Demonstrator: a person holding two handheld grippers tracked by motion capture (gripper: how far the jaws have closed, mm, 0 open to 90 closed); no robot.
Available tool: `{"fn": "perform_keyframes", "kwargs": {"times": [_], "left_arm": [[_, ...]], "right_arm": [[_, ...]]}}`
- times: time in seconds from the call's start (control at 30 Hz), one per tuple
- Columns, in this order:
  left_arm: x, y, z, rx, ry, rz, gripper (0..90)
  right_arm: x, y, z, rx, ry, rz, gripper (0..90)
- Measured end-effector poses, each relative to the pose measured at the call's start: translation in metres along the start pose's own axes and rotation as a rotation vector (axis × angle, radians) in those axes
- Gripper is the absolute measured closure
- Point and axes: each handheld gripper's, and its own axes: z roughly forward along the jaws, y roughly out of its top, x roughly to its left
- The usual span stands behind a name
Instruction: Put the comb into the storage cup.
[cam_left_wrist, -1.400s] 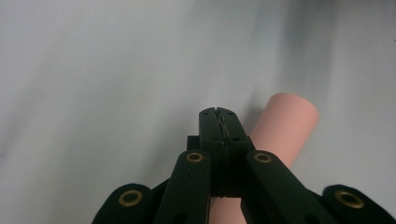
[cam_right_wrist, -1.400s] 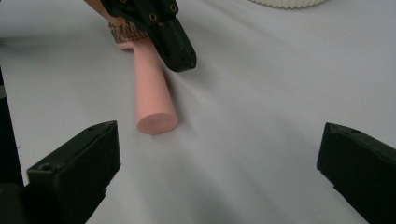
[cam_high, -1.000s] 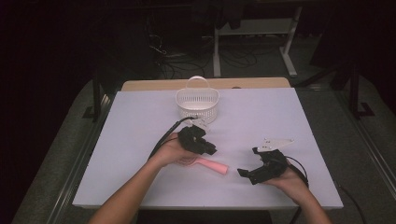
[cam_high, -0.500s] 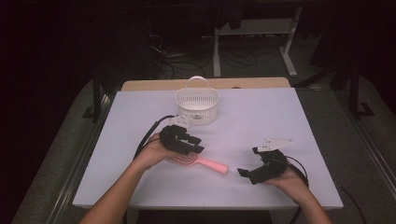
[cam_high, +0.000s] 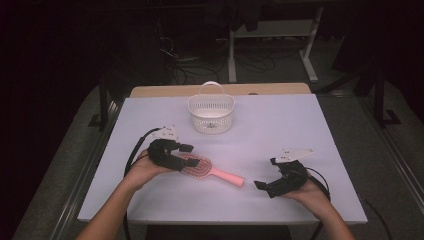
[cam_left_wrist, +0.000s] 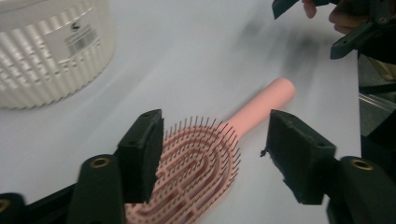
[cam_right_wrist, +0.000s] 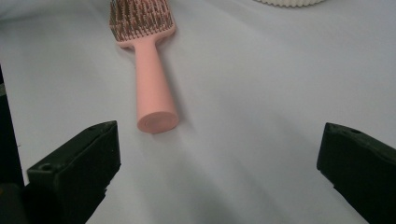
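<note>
- A pink paddle hairbrush (cam_high: 207, 168) lies bristles up near the middle of the white table (cam_high: 260, 125), its handle pointing toward 4 o'clock in the high view.
- The left gripper (cam_high: 181, 156) is over the brush head, at 9 o'clock from the handle end. In the left gripper view its jaws stand wide apart, one over the left edge of the head and the other off to the right of the handle; whether either touches the brush I cannot tell.
- The right gripper (cam_high: 265, 173) is held low over the table at 3 o'clock from the handle tip, near it but apart. Its jaws are spread wide with nothing between them.
- A white ribbed plastic basket (cam_high: 211, 111) with a loop handle stands at 12 o'clock from the brush, toward the far edge, well apart from both grippers.
</note>
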Motion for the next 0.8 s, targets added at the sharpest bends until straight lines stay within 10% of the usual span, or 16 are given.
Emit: {"fn": "perform_keyframes", "kwargs": {"times": [0.8], "left_arm": [[-0.006, -0.061, -0.029, -0.086, 0.117, -0.035, 0.2]], "right_arm": [[0.0, 0.0, 0.001, 0.0, -0.003, -0.001, 0.0]]}}
